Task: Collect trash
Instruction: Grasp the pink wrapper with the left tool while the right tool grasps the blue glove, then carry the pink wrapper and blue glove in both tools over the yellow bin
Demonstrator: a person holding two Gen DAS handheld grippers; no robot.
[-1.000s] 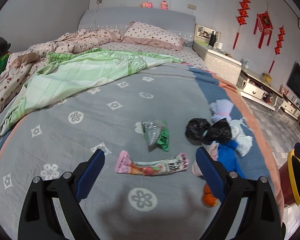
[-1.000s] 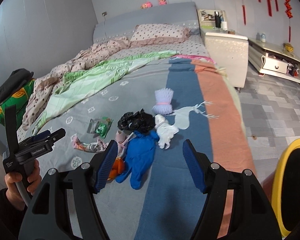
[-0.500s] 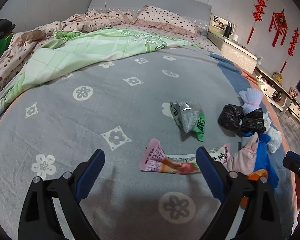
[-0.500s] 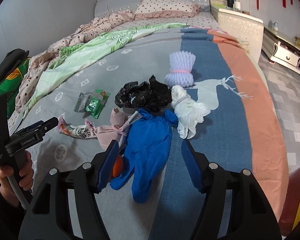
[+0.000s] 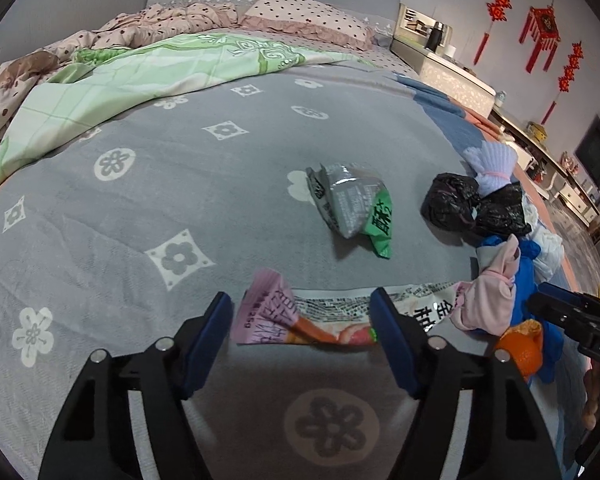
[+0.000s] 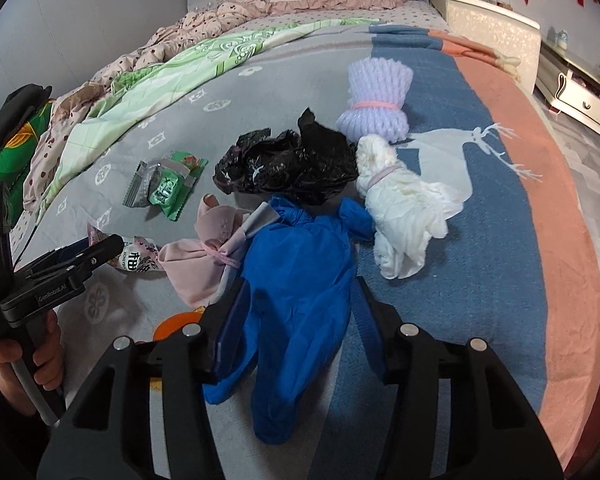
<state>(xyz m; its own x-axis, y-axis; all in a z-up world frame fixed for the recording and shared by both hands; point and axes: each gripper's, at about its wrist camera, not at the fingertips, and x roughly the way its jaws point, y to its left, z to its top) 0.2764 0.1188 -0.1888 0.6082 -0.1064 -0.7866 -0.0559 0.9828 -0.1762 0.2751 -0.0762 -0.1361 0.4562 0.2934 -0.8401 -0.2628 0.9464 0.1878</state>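
Note:
My left gripper [image 5: 300,312] hangs low over the grey bedspread [image 5: 140,200]. Its jaws are closing, and the pink-and-white snack wrapper [image 5: 312,316] lies flat between the blue pads, not squeezed. My right gripper [image 6: 300,316] is closing too, with the blue glove [image 6: 300,272] lying between its pads, still flat on the bed. Around them lie a green-and-silver wrapper [image 5: 352,208], a black plastic bag [image 6: 292,168], a white glove [image 6: 404,208], a purple foam net [image 6: 376,100], a tied pink bundle [image 6: 208,256] and orange peel [image 5: 520,344].
A green quilt [image 5: 160,68] and a spotted duvet are heaped at the bed's far left, with pillows [image 5: 308,16] at the headboard. The bed's right edge drops to a tiled floor [image 6: 588,168], beside a white nightstand [image 6: 496,32]. A hand [image 6: 20,360] holds the left gripper's handle.
Both grippers have sunk toward the bed and their jaws have narrowed. The left now straddles the pink wrapper, and the right now straddles the blue glove.

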